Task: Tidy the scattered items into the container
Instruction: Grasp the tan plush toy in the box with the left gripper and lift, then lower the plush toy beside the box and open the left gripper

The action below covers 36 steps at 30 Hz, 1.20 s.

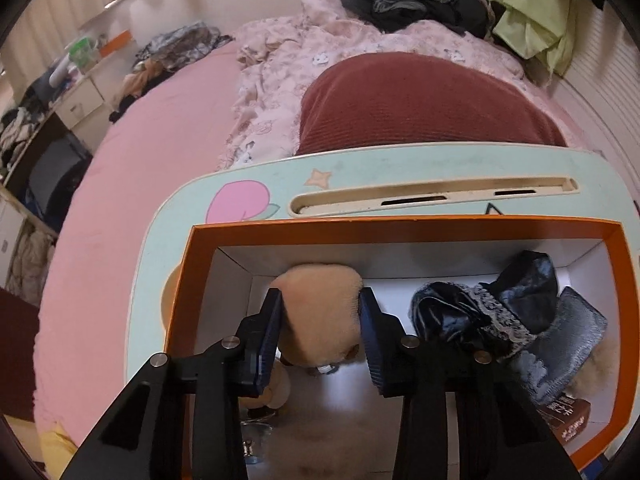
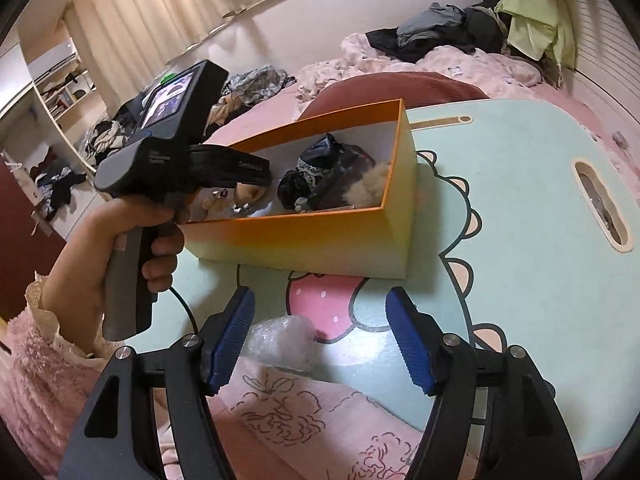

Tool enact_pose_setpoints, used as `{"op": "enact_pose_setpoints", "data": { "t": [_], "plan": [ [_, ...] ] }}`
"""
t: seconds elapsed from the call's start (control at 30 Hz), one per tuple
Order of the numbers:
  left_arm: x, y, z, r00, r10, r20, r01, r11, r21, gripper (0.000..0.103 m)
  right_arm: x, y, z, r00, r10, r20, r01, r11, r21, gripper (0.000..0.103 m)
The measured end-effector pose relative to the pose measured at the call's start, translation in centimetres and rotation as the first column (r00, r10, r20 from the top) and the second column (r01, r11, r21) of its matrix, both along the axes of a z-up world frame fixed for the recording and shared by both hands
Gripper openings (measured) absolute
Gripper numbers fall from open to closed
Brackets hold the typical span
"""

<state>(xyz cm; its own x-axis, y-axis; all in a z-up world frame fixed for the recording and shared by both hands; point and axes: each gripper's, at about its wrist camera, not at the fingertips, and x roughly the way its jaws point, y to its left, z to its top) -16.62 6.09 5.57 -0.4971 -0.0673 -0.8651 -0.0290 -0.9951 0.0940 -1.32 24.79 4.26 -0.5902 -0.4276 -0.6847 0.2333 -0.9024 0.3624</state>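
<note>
An orange box [image 1: 400, 226] with a white inside stands on a mint-green lap table [image 1: 400, 166]. My left gripper [image 1: 322, 334] is inside the box, shut on a tan plush toy [image 1: 316, 312]. Dark satin and lace items [image 1: 496, 312] lie in the right part of the box. In the right wrist view the box [image 2: 304, 232] sits ahead, with the left gripper's body [image 2: 180, 160] reaching into it. My right gripper [image 2: 320, 340] is open and empty above the table's near edge. A clear bubble-wrap wad [image 2: 284, 340] lies between its fingers.
The lap table [image 2: 520, 220] rests on a bed with a pink sheet [image 1: 140, 180], a rust-red cushion [image 1: 420, 100] and a floral quilt [image 2: 320, 420]. Clothes piles [image 1: 420, 4] lie at the far end. Shelves [image 2: 60, 100] stand at the left.
</note>
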Motion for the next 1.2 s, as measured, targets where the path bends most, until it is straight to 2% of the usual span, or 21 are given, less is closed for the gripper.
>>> {"op": "enact_pose_setpoints", "data": {
  "t": [0.1,0.23,0.33,0.43,0.63,0.87,0.97,1.07,1.13,1.2],
  "plan": [
    [0.8,-0.2,0.8,0.999,-0.024,-0.04,0.026,0.998,0.055,0.035,-0.1,0.2,0.0,1.0,-0.005,-0.001,0.005,1.0,-0.003,0.068],
    [3.5,-0.7,4.0,0.987,-0.048,-0.153,0.067,0.99,0.127,0.035,-0.5,0.4,-0.1,1.0,-0.014,0.006,0.014,1.0,-0.001,0.068],
    [6.6,-1.2,6.4,0.969,-0.072,-0.236,0.112,0.981,0.159,0.035,-1.0,0.6,0.0,1.0,-0.025,0.006,0.025,1.0,0.002,0.068],
    [9.8,-1.7,7.3,0.957,-0.102,-0.27,0.157,0.968,0.194,0.035,-1.4,0.9,-0.1,0.999,-0.044,0.012,0.044,0.999,0.0,0.068],
    [15.4,-1.7,5.4,0.952,-0.157,-0.261,0.222,0.945,0.24,0.035,-1.4,1.5,0.0,0.997,-0.071,0.018,0.07,0.997,0.005,0.068],
    [15.9,-2.1,0.2,0.976,-0.062,-0.21,0.111,0.966,0.234,0.035,-0.5,1.1,0.7,0.997,-0.08,-0.012,0.081,0.994,0.071,0.068],
    [15.6,-2.2,-1.3,0.976,-0.027,-0.217,0.078,0.969,0.232,0.038,-0.3,0.9,0.9,0.997,-0.08,-0.025,0.082,0.993,0.089,0.068],
    [15.8,-1.8,-1.9,0.966,0.002,-0.26,0.045,0.984,0.174,0.047,-0.3,0.7,1.1,0.997,-0.079,-0.025,0.081,0.992,0.096,0.068],
    [16.0,-1.4,-2.3,0.962,0.007,-0.273,0.031,0.99,0.134,0.066,-0.3,0.5,1.1,0.997,-0.078,-0.022,0.079,0.992,0.098,0.068],
    [16.1,-1.2,-2.5,0.958,0.002,-0.285,0.037,0.991,0.131,0.076,-0.2,0.4,1.2,0.997,-0.069,-0.021,0.071,0.992,0.103,0.068]
  ]
}}
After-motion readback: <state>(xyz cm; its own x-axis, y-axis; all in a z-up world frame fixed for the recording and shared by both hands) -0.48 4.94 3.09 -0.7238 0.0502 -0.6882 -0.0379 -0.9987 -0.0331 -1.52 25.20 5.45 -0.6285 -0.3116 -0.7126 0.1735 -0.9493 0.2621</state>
